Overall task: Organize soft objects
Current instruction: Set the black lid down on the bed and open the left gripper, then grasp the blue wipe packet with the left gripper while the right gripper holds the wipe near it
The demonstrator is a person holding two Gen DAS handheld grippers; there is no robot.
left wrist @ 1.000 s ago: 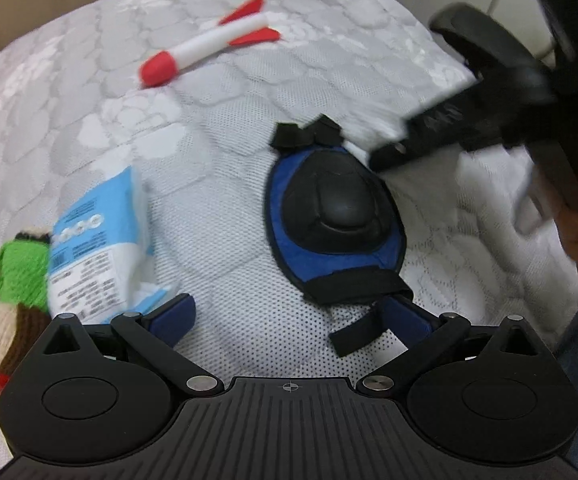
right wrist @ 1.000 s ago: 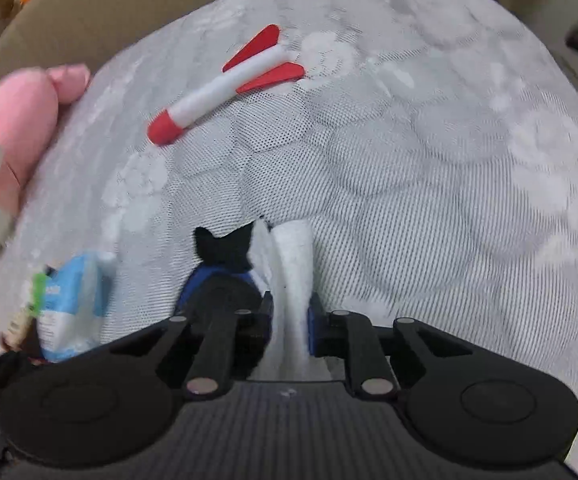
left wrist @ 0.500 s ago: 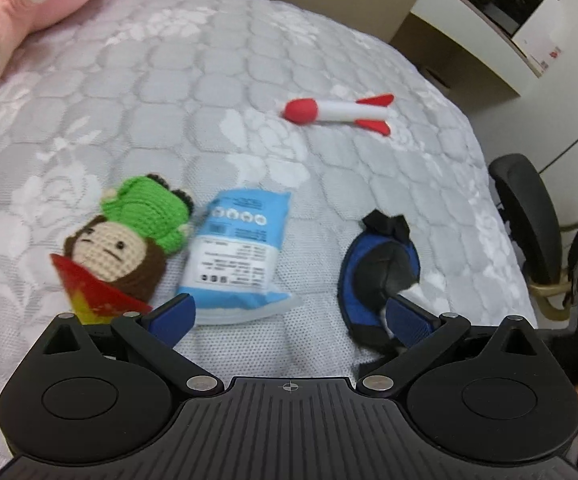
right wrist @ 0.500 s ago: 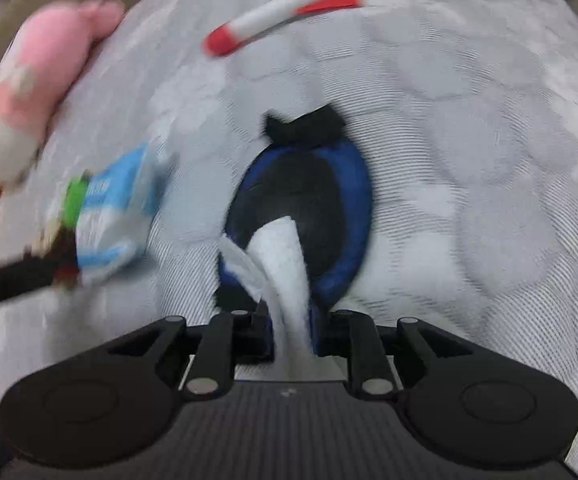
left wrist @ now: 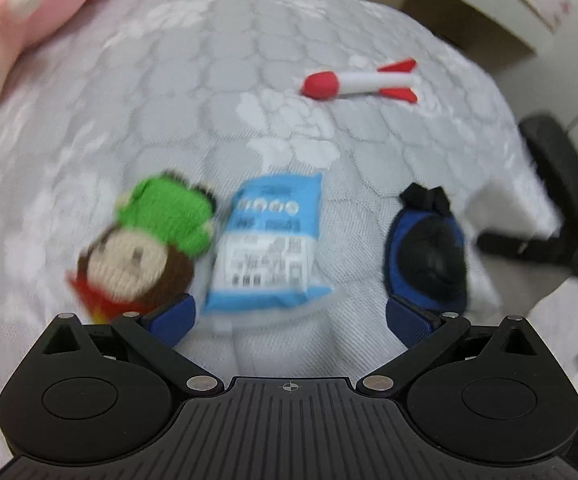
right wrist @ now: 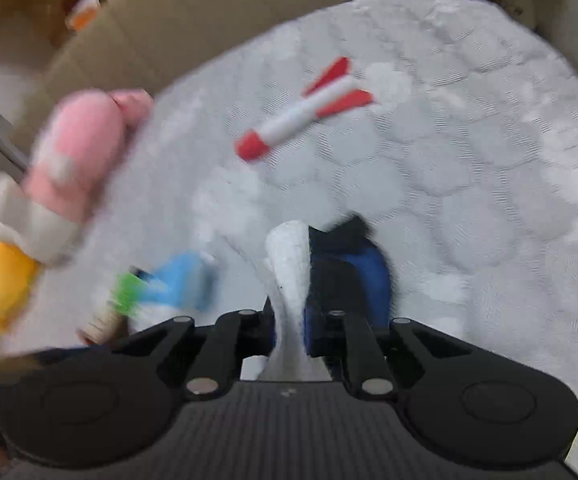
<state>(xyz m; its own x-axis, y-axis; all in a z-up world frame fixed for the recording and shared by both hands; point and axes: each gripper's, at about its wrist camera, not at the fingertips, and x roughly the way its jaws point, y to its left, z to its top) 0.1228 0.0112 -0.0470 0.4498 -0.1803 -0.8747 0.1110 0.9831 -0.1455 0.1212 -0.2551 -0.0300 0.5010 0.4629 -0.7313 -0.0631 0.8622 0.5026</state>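
Since half a second earlier, both cameras had swung: in the left wrist view the crocheted doll (left wrist: 145, 252), the blue packet (left wrist: 267, 244) and the knee pad (left wrist: 427, 256) had slid toward the lower middle of the frame and blurred, and in the right wrist view the knee pad (right wrist: 349, 276) had dropped to the lower centre, half behind the gripper.

The left gripper (left wrist: 289, 318) stood wide open with nothing between its blue pads, poised over the mattress (left wrist: 209, 92) with the packet just ahead of the gap. The right gripper (right wrist: 291, 320) was closed tight on a white cloth (right wrist: 289, 264), which stood up out of the jaws and hid part of the knee pad. The toy rocket (left wrist: 359, 84) lay apart in the upper right of the left view; the pink plush (right wrist: 77, 160) lay at the bed's edge, upper left of the right view.

Several things could have gone wrong from there. Both views were smeared with motion, so a quick descent could have landed off target, pinching the doll or mattress fabric beside the packet. The slippery packet might have squirted out of a shallow pinch. The limp cloth could have sagged, dragged across the knee pad and shifted it, or slipped free. The two grippers were working close together and could have collided.
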